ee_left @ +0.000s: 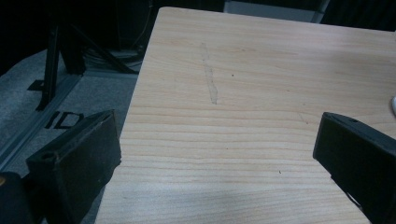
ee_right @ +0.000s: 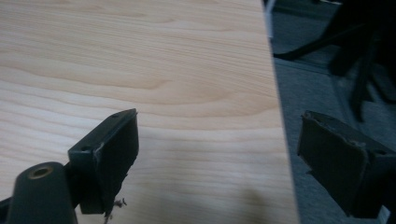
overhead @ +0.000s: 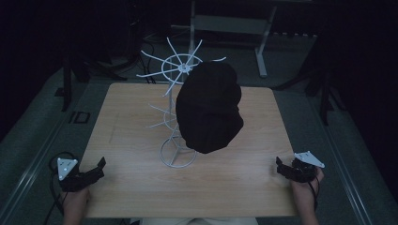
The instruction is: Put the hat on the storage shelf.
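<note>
So the big black fabric hat [overhead: 210,108] is hanging on the white wire rack [overhead: 177,75], a tall stand with thin spokes fanning out from a hub at the top and a round ring base. The hat drapes down the rack's right side and covers most of the stem, with its lower edge hanging just above the ring base. The rack stands around the middle of the light wooden table [overhead: 141,117], a bit toward the far edge.

Both grippers are well away from the hat, parked at the near corners of the table. The left gripper [overhead: 97,167] sits at the near left corner, held in the person's hand, with its grey three-cornered plate on top and a cable looping off behind it. In the left gripper view [ee_left: 215,154] the jaws stand wide apart with nothing but bare wood grain between them, plus a faint scratch mark on the tabletop farther ahead.

The right gripper [overhead: 280,167] is at the near right corner, also with a grey plate on top. In the right gripper view [ee_right: 219,154] its jaws are spread wide too, straddling the table's right edge: one over the wood, the other over the grey floor.
</note>
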A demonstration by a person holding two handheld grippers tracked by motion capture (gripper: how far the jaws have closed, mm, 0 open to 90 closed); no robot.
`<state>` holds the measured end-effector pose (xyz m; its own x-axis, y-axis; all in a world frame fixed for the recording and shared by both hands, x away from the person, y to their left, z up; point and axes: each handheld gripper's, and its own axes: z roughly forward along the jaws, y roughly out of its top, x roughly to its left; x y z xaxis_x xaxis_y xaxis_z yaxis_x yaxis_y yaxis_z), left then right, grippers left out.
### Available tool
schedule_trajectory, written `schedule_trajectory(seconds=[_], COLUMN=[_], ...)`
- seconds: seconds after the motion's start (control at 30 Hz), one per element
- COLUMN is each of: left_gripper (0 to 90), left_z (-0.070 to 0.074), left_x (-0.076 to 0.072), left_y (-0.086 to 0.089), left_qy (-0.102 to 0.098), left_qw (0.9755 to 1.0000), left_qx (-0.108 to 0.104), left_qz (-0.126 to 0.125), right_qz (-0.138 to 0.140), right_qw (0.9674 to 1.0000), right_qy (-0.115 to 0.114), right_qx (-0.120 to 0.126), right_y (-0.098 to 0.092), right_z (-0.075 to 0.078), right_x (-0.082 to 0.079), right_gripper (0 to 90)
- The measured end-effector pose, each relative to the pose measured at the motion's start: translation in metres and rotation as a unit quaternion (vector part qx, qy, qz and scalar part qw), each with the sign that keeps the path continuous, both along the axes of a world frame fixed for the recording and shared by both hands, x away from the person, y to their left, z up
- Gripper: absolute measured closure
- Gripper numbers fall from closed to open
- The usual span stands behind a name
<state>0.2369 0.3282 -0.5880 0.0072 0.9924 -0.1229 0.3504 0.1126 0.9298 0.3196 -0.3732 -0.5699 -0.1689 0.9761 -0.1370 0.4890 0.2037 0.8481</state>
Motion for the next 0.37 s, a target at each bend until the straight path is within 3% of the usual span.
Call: schedule_trajectory(seconds=[0.37], left_gripper=[1.4], left_z=[-0.0001], left_x=[-0.0002], left_y=[0.0000], left_qy=[-0.001], left_qw=[1.0000], left_qx=[0.000], left_qz=[0.000], right_qz=[-0.013], right_qw=[0.9998], right_qy=[-0.008], right_qx=[0.012], right_y=[-0.0039], right_z=[-0.0024], right_x=[0.0018], right_gripper=[13.5])
